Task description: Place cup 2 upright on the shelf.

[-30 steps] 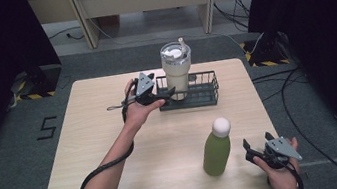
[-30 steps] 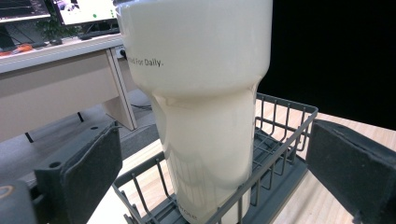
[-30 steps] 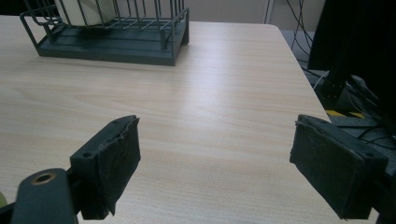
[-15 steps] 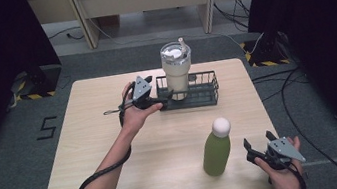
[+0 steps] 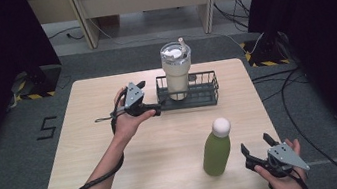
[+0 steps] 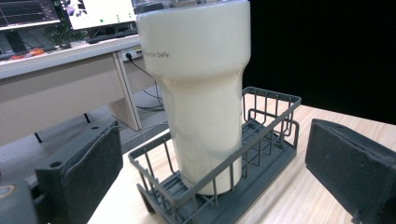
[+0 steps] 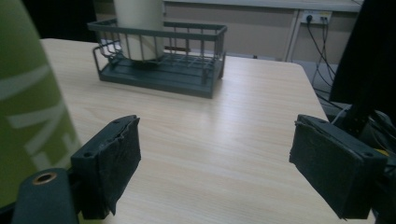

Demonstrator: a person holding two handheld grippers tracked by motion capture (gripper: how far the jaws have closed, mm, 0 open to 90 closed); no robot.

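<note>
We see the left gripper [image 5: 149, 97] extended beside the wire rack [image 5: 205, 98] holding the tumbler [image 5: 176, 71], jaws apart; the right gripper [image 5: 257, 151] rests near the green bottle [image 5: 216, 149], jaws spread.

bare table [image 5: 165, 155] between wire basket [image 5: 204, 94] and green bottle [image 5: 216, 149]

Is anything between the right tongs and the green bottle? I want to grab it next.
Nothing visible is in the way. The right tongs sit open just beside the green bottle on bare table. The wire rack with the tumbler stands farther back.
</note>
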